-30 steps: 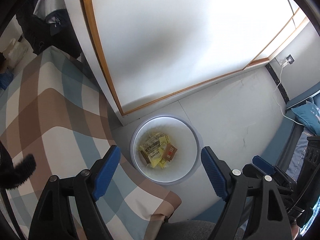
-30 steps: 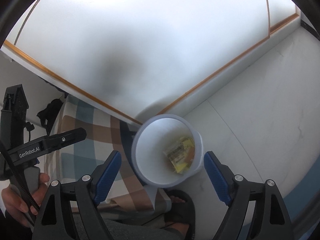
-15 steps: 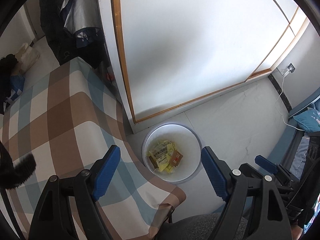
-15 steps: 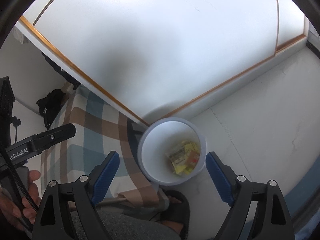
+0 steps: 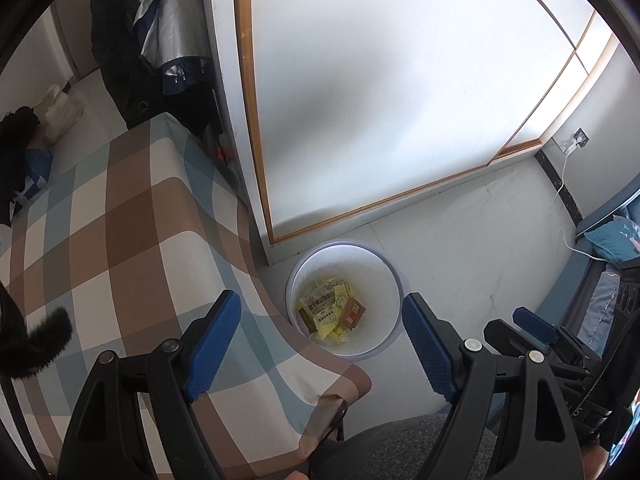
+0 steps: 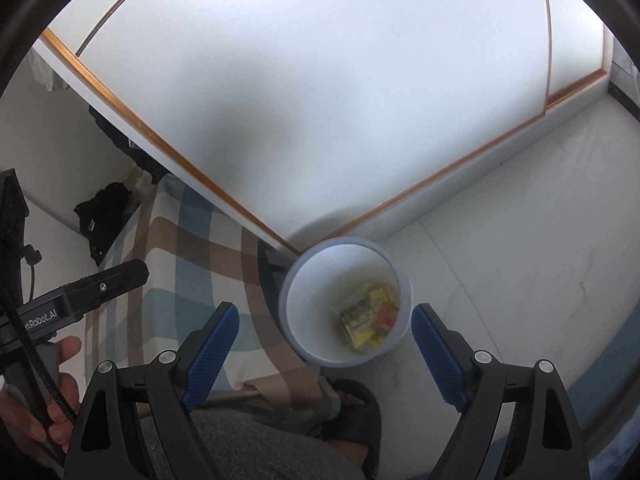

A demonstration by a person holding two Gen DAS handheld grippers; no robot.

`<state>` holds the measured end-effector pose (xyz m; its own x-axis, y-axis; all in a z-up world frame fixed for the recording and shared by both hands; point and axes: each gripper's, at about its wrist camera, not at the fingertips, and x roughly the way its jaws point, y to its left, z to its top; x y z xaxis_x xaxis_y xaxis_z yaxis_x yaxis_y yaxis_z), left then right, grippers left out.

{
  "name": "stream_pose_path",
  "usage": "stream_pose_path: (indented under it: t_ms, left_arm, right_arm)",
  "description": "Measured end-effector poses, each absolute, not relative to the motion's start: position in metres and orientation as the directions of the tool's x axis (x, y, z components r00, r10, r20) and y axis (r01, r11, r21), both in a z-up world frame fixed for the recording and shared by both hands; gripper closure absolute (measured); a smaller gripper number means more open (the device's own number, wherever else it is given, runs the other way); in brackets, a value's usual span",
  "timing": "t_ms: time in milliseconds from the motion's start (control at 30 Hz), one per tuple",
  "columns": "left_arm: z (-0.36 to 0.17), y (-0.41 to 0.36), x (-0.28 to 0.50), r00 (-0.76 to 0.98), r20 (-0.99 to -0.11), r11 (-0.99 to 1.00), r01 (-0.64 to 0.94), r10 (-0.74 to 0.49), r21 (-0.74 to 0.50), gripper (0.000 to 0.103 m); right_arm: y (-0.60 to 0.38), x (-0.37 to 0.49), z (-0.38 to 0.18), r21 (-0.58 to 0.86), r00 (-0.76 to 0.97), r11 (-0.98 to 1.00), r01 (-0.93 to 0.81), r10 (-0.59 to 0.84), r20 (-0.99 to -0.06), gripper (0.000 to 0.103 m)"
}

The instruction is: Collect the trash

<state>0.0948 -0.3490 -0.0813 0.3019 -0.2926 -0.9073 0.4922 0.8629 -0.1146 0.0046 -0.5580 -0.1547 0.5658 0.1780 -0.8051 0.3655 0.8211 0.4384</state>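
Observation:
A white round trash bin stands on the floor beside the table corner; it also shows in the right wrist view. Yellow and brown wrappers lie at its bottom, and they show in the right wrist view too. My left gripper is open and empty, high above the bin and the table edge. My right gripper is open and empty, also above the bin. The right gripper's body shows at the lower right of the left wrist view.
A table with a brown, blue and white checked cloth fills the left. A white sliding door with a wooden frame stands behind the bin. Hanging jackets are at the far left. My knee and a black slipper are below.
Both grippers have risen and pulled back from the bin, which looks smaller and lower in view. More of the checked table and the hanging jackets has come into the left wrist view.

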Motion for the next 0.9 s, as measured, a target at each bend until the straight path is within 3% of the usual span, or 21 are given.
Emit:
stream_pose_path:
  t_ms: [900]
  left_arm:
    - [-0.0748,-0.3522,0.0894,0.317,-0.902,0.856,0.507,-0.292,-0.099,0.023]
  right_arm:
    - [-0.5569,-0.0015,-0.1537,0.431,0.562,0.821,0.374,0.169,-0.81,0.015]
